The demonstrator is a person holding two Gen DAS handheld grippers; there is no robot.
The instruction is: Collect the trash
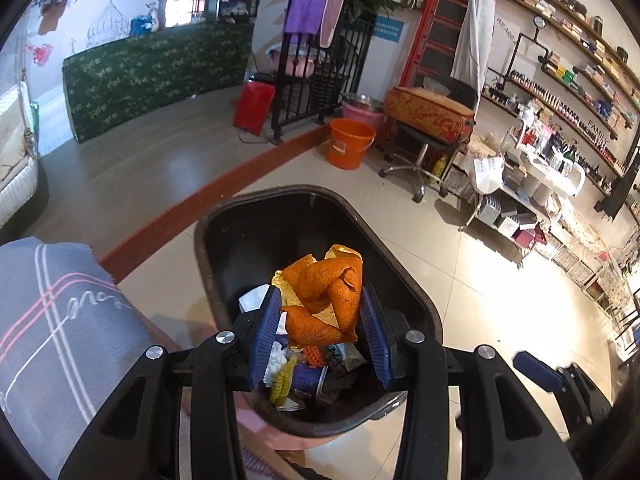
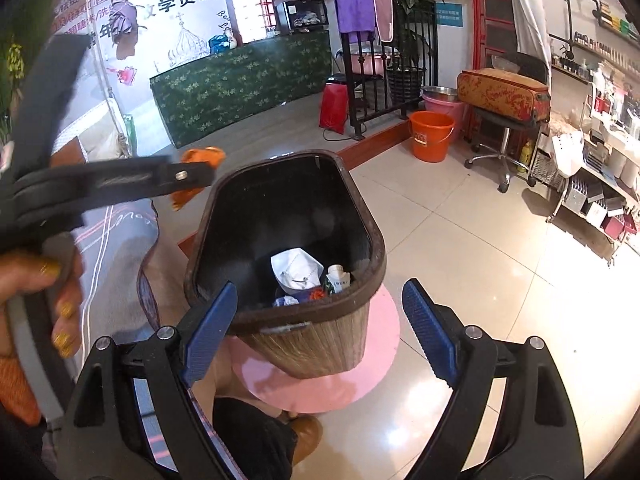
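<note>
A pale tiled floor (image 2: 460, 248) fills the right half of the right wrist view, with a green patterned counter (image 2: 240, 84) across the upper middle and an orange bucket (image 2: 431, 136) right of centre. The dark-rimmed trash bin (image 2: 362, 264), wood-grain on its outer wall, stands in the middle of that frame on a round pink mat (image 2: 360, 376), and at its bottom lie a white mask (image 2: 296, 270) and other scraps. A grey checked cloth (image 1: 60, 340) covers the lower left of the left wrist view. There the left gripper (image 1: 320, 320) sits in the lower centre above the bin's opening, its blue pads clenched on a bundle of orange peel (image 1: 324, 300). The right gripper (image 2: 320, 332), in the lower centre of its own view, stands released and wide with nothing between its pads, the bin's near rim in the gap
</note>
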